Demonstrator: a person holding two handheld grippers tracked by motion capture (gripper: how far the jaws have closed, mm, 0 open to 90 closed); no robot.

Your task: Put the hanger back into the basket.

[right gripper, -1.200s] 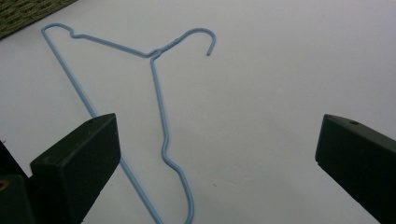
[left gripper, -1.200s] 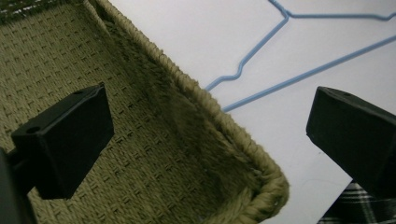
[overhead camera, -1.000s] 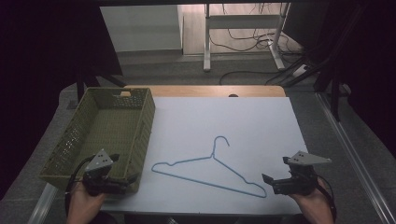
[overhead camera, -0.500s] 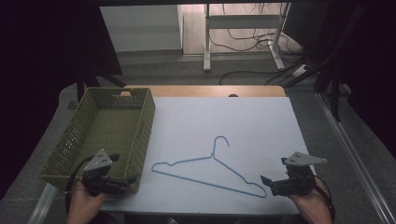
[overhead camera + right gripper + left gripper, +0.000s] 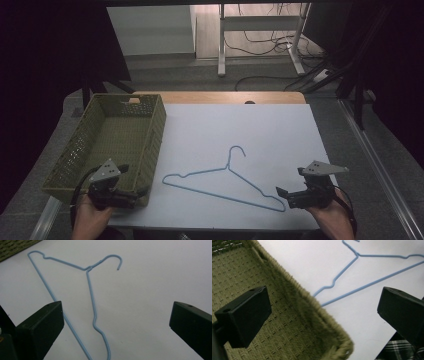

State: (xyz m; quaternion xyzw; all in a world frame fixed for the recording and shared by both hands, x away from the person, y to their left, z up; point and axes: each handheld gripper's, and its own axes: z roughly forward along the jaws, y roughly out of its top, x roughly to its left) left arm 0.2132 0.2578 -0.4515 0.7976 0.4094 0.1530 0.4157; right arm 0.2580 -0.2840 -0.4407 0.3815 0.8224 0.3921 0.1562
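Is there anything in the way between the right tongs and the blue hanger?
No. The right tongs are open, right beside the blue wire hanger, which lies flat on the white table. Only bare table shows between them.

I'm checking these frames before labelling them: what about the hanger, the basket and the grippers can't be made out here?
- Hanger: its near end runs off the bottom edge of the right gripper view; the left gripper view cuts its hook at the top edge.
- Basket: its near corner is covered by the left gripper in the high view.
- Right gripper: whether it touches the hanger's tip is too small to tell in the high view.
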